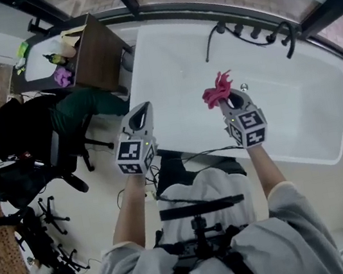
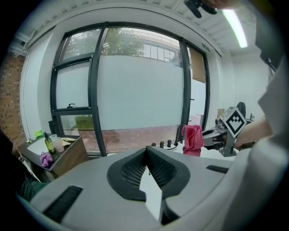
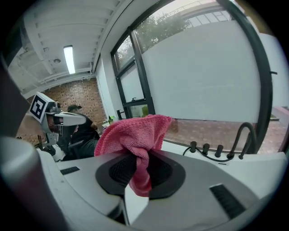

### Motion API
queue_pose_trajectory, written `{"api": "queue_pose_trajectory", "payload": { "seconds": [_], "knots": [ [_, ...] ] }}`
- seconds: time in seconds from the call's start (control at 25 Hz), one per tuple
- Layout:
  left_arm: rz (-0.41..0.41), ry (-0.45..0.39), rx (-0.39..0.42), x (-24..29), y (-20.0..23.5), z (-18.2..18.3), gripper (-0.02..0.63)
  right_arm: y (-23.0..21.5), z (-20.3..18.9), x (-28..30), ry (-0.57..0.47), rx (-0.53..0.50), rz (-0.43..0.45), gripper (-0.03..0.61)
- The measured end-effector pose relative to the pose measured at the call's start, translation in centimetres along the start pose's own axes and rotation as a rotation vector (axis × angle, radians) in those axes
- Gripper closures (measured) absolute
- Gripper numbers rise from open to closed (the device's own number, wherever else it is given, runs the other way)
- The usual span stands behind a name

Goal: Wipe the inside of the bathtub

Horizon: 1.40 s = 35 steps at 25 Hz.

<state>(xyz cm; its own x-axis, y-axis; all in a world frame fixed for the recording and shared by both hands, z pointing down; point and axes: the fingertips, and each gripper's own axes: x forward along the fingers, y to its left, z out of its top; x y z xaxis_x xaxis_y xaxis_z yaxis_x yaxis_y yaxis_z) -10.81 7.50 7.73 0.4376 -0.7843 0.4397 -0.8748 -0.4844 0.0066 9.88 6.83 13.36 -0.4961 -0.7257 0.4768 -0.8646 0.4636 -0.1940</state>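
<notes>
1. The right tongs are clamped shut on the pink cloth. Their own view shows the jaws pinching only a narrow fold, with most of the cloth bunched loose above them.
2. The cloth hangs in the air over the white bathtub, above the middle of its near rim, and is not touching it.
3. The left tongs are closed tight with nothing between the jaws. They hover by the tub's near left corner.
4. From where I stand, wiping hasn't begun. The step in hand looks like bringing the cloth down onto the tub floor.
5. To do that well, tip the right tongs downward so the loose bunch meets the surface, not the hard jaw tips.
6. The pinch looks small, so a hard drag might pull the cloth free. Press moderately and use long overlapping strokes from one end to the other.
7. Watch the tap fittings on the far rim. Work the wall beneath them gently so the cloth doesn't snag.
8. The left tongs have no job yet. Keep them clear, or use them to spread the cloth again if it balls up.
</notes>
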Motion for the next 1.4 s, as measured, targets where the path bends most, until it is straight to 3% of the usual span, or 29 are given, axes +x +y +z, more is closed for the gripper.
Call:
{"api": "queue_pose_trajectory", "payload": {
  "seconds": [0.2, 0.44, 0.8, 0.92, 1.2, 1.4],
  "knots": [
    [-0.027, 0.024, -0.006, 4.7, 5.4, -2.5, 0.609, 1.3, 0.3, 9.2, 0.013, -0.007, 0.008, 0.512],
    [-0.049, 0.041, -0.021, 13.6, 10.9, -8.0, 0.608, -0.5, -1.4, 21.5, -0.014, 0.053, -0.001, 0.512],
    [-0.117, 0.050, -0.002, 27.7, 17.4, -16.4, 0.608, -3.0, -5.9, 40.6, -0.008, -0.013, -0.002, 0.512],
    [-0.131, 0.050, -0.004, 31.4, 19.5, -18.3, 0.609, -4.5, -7.7, 46.1, 0.007, 0.010, -0.023, 0.512],
    [-0.148, 0.062, -0.005, 38.3, 21.6, -22.2, 0.608, -7.0, -9.7, 56.9, 0.002, 0.060, -0.061, 0.512],
    [-0.131, 0.045, -0.025, 40.5, 22.0, -23.2, 0.608, -8.6, -10.0, 61.0, -0.004, 0.132, -0.081, 0.512]
  ]
}}
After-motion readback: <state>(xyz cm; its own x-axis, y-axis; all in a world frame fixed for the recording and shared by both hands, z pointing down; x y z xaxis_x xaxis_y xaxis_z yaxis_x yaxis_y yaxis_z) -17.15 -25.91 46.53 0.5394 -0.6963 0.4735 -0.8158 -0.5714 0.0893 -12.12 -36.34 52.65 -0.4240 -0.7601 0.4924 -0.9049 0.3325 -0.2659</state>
